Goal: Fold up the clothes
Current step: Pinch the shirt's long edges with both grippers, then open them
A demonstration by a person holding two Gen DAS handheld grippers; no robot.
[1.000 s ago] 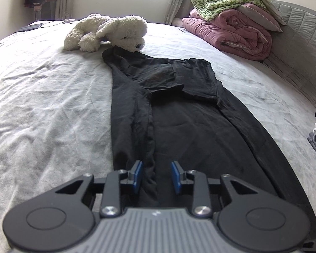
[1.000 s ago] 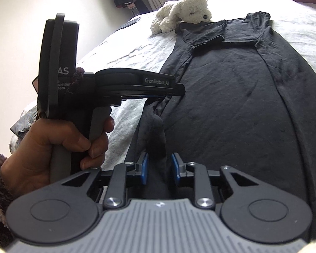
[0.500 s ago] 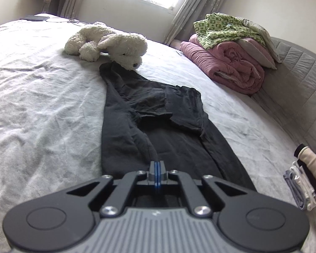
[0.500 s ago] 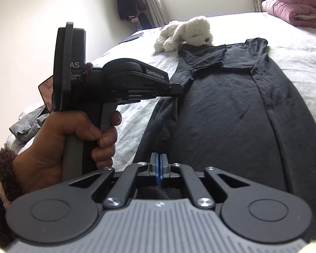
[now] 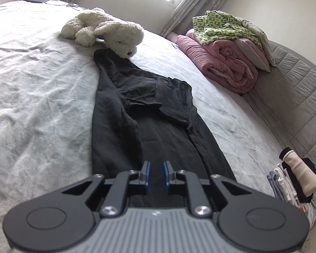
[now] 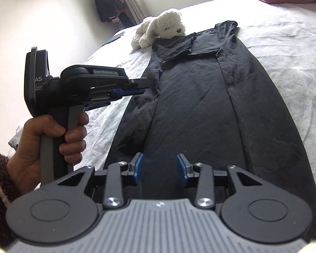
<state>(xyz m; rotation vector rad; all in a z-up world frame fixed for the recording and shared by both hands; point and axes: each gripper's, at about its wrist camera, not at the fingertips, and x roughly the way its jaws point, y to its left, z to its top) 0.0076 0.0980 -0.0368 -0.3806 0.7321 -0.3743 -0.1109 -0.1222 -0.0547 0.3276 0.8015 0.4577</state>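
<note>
Garment [image 5: 158, 126]: long axis straight ahead, near end under both tools.
Left gripper [image 5: 155, 174]: slightly spread, empty, over left fold.
Right gripper [image 6: 160, 169]: spread wide, empty.

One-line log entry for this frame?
step: hem grasp pending | left gripper: open | right gripper: open | black garment: flat on bed, sleeves folded in
</note>
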